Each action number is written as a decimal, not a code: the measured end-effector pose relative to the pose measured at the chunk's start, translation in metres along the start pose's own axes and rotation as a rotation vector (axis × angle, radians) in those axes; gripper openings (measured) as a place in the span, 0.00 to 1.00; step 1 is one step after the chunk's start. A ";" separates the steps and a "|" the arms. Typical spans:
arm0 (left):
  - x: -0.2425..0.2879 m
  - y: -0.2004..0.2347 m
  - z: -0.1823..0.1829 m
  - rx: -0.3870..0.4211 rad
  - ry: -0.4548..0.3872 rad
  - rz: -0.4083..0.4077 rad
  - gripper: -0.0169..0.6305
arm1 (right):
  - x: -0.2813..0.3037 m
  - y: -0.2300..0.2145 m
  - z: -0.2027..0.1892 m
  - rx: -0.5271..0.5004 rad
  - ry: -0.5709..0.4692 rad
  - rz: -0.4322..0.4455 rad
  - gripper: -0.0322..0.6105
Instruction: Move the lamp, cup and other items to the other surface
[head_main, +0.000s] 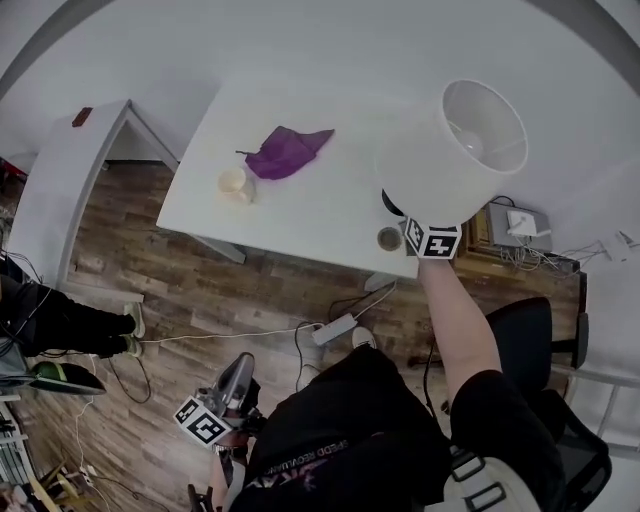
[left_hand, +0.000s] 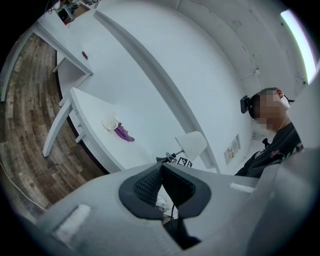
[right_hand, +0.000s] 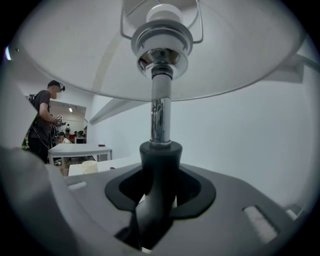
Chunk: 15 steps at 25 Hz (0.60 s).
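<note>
Lamp (head_main: 455, 150) in outstretched right gripper (right_hand: 159, 189)

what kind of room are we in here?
Probably an office or lab workspace: plain white rectangular tables, a black swivel office chair, and a white power strip with cables on the wood-plank floor.

The right gripper (right_hand: 159, 192) is being held high, pinching the lamp (right_hand: 161, 117); the left gripper (left_hand: 161, 172) is being held low, jaws together.
</note>
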<state>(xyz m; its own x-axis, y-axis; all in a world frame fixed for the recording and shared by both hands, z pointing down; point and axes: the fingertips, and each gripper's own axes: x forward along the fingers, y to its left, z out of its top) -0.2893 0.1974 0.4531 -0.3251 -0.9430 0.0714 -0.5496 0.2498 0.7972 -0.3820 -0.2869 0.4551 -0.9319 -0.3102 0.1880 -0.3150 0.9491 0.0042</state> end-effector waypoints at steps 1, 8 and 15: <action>0.002 -0.001 -0.001 0.000 0.009 -0.017 0.01 | -0.009 -0.005 0.003 -0.004 -0.005 -0.014 0.26; 0.017 -0.020 -0.010 0.006 0.138 -0.170 0.01 | -0.105 -0.065 0.025 -0.055 -0.022 -0.180 0.26; 0.011 -0.034 -0.035 -0.006 0.299 -0.301 0.01 | -0.234 -0.111 0.024 -0.050 -0.015 -0.380 0.26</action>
<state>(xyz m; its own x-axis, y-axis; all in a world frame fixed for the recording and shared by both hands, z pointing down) -0.2475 0.1706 0.4477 0.0869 -0.9962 0.0051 -0.5813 -0.0465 0.8124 -0.1331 -0.3206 0.3868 -0.7532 -0.6406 0.1495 -0.6296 0.7679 0.1183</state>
